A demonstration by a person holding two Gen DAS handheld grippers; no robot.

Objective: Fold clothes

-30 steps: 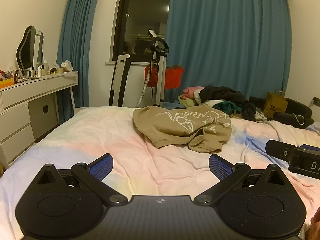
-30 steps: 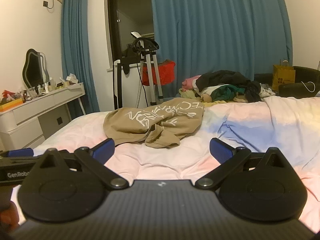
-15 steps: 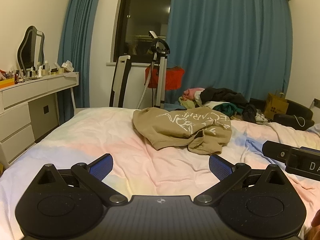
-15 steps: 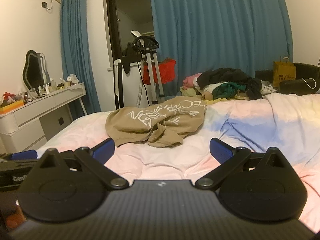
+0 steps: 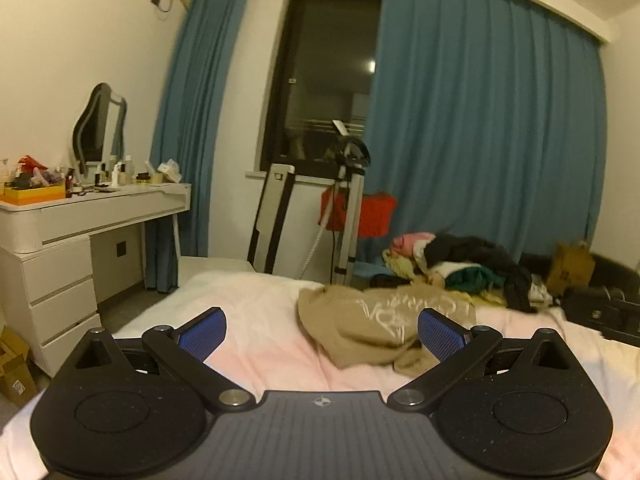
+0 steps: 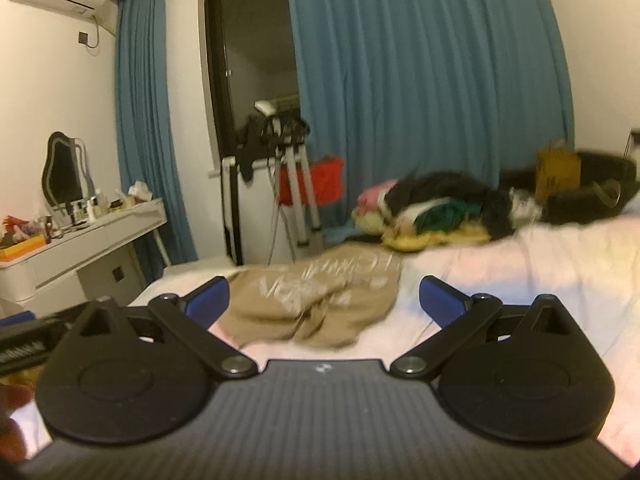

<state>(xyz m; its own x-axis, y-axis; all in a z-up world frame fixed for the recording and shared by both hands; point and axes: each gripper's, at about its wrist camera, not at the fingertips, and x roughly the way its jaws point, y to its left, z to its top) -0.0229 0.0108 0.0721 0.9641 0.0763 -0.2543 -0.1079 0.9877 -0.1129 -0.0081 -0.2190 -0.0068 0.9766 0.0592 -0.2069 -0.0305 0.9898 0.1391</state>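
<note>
On the bed, far side: findings as follows.
Bed (image 5: 260, 320): wide mattress under a pale pink and white sheet, bearing all garments.
Clothes pile (image 5: 460, 268): mixed black, green, pink and yellow heap at the far edge, before the blue curtain (image 5: 480, 140).
Garment (image 5: 380, 328): crumpled tan sweatshirt with white lettering, lying mid-bed, untouched, beyond both tools.
Left gripper (image 5: 322, 326): blue-padded fingers spread wide, holding nothing.
Right gripper (image 6: 324, 300): fingers likewise wide apart, empty, above the sheet.
</note>
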